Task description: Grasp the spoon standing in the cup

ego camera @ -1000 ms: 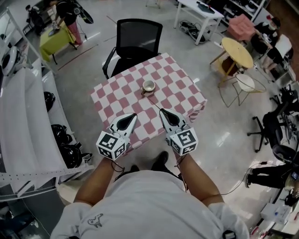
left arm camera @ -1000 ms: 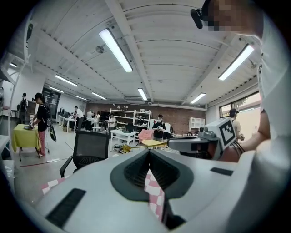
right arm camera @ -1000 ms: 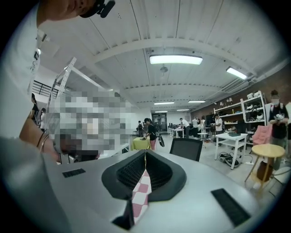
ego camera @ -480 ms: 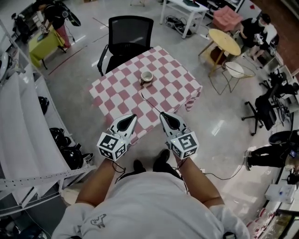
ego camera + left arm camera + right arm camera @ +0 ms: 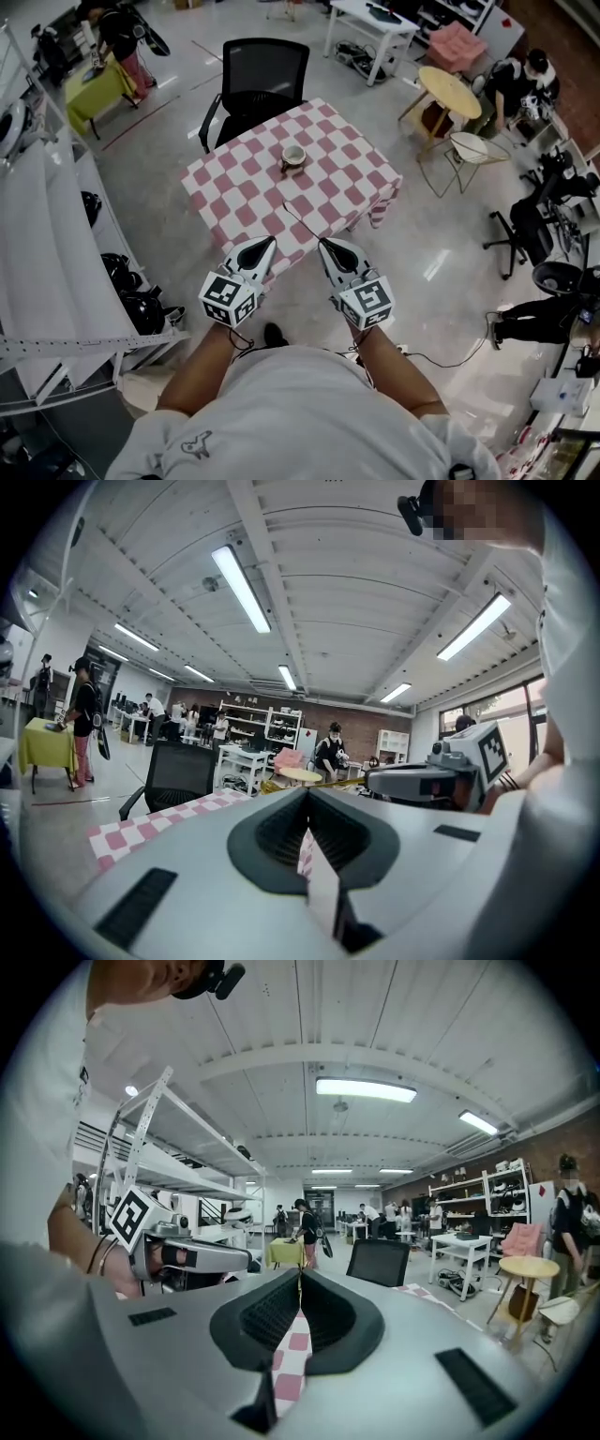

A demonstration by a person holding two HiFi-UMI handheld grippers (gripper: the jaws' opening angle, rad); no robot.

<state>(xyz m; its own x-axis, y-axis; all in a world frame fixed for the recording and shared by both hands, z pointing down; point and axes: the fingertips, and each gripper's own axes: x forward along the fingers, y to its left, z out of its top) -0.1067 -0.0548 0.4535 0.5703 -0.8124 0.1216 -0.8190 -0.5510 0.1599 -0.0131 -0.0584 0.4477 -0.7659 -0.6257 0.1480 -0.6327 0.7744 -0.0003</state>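
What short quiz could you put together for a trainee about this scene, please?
1. True or false: the left gripper is holding the cup.
2. The jaws of the right gripper are: A) wide apart; B) together, with nothing between them; C) closed on a spoon.
3. Fill in the blank: the cup stands on the checked table, and on the far side of that table is a black ____.

Key: 1 false, its jaws are together and well short of the cup; 2 B; 3 chair.
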